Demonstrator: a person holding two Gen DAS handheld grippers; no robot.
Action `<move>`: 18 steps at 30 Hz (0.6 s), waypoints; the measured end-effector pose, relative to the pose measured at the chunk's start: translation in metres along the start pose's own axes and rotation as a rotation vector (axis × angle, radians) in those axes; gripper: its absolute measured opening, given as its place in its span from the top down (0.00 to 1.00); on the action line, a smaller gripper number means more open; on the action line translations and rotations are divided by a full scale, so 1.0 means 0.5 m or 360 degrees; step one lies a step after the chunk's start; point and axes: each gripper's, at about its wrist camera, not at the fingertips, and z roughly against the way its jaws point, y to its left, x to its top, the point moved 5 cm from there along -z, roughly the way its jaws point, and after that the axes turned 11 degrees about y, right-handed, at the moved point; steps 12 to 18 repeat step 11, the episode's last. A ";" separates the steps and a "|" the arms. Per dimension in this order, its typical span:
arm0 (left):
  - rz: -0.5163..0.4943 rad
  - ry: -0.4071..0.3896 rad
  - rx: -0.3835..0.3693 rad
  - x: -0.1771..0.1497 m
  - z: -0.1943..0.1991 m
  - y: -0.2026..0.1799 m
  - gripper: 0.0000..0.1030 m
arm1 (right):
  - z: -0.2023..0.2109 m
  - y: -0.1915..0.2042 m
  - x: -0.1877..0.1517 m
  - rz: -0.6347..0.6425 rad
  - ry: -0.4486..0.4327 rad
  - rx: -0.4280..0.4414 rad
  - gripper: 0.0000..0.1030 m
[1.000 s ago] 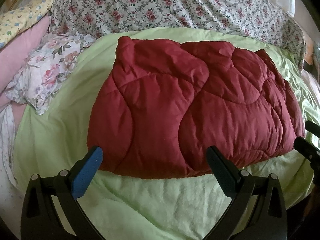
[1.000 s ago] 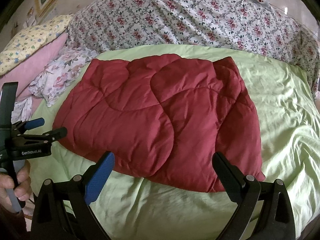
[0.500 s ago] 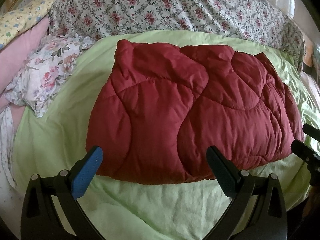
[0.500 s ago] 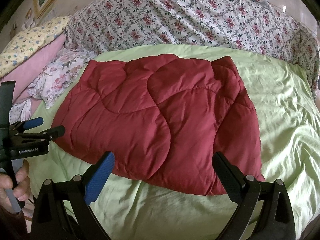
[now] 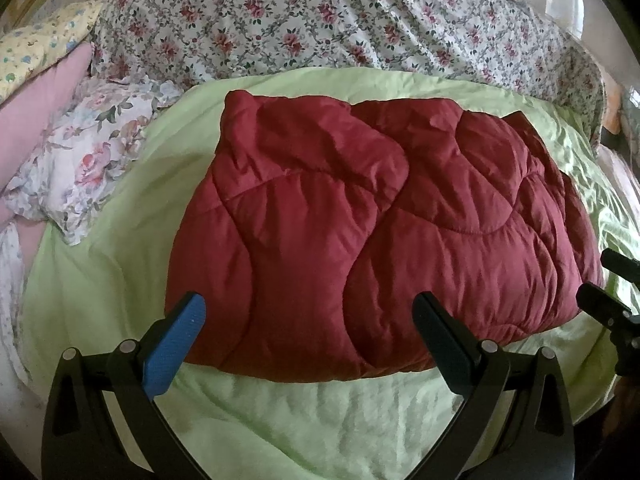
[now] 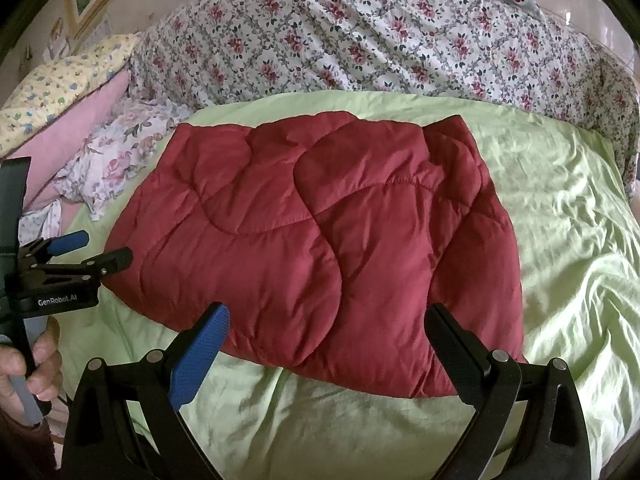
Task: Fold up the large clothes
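A dark red quilted garment [image 5: 360,232] lies folded into a thick rectangle on the light green bed sheet [image 5: 320,412]. It also shows in the right wrist view [image 6: 320,248]. My left gripper [image 5: 308,320] is open and empty, its fingers over the garment's near edge. My right gripper [image 6: 328,332] is open and empty, over the garment's near right part. The left gripper also shows at the left of the right wrist view [image 6: 100,248], held by a hand. The right gripper's fingers [image 5: 600,304] show at the right edge of the left wrist view.
A floral quilt [image 6: 380,40] is heaped along the far side of the bed. A floral pillow [image 5: 88,160], a pink cushion [image 5: 36,96] and a yellow patterned pillow [image 6: 60,80] lie at the left. Rumpled green sheet [image 6: 568,220] spreads to the right.
Both grippers have moved closer to the garment's near edge, so it looks larger and lower in both views. The garment has not moved.
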 end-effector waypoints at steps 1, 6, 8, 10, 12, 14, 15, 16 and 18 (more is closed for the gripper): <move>0.0007 0.0011 -0.0019 0.000 -0.002 0.000 0.00 | 0.001 0.000 0.001 0.0000 -0.0002 0.0001 0.04; 0.0002 0.0014 -0.0046 0.001 -0.006 -0.005 0.00 | 0.000 0.001 0.005 -0.0002 -0.0005 0.0009 0.04; -0.0014 0.0013 -0.0041 0.000 -0.008 -0.009 0.00 | -0.003 0.004 0.007 0.0001 0.0000 0.0015 0.04; -0.0018 0.0020 -0.0051 -0.001 -0.010 -0.011 0.00 | -0.008 0.007 0.007 0.0007 0.0007 0.0024 0.04; -0.0020 0.0025 -0.0057 -0.002 -0.011 -0.012 0.00 | -0.010 0.010 0.007 0.0008 0.0010 0.0029 0.04; -0.0020 0.0025 -0.0057 -0.002 -0.011 -0.012 0.00 | -0.010 0.010 0.007 0.0008 0.0010 0.0029 0.04; -0.0020 0.0025 -0.0057 -0.002 -0.011 -0.012 0.00 | -0.010 0.010 0.007 0.0008 0.0010 0.0029 0.04; -0.0020 0.0025 -0.0057 -0.002 -0.011 -0.012 0.00 | -0.010 0.010 0.007 0.0008 0.0010 0.0029 0.04; -0.0020 0.0025 -0.0057 -0.002 -0.011 -0.012 0.00 | -0.010 0.010 0.007 0.0008 0.0010 0.0029 0.04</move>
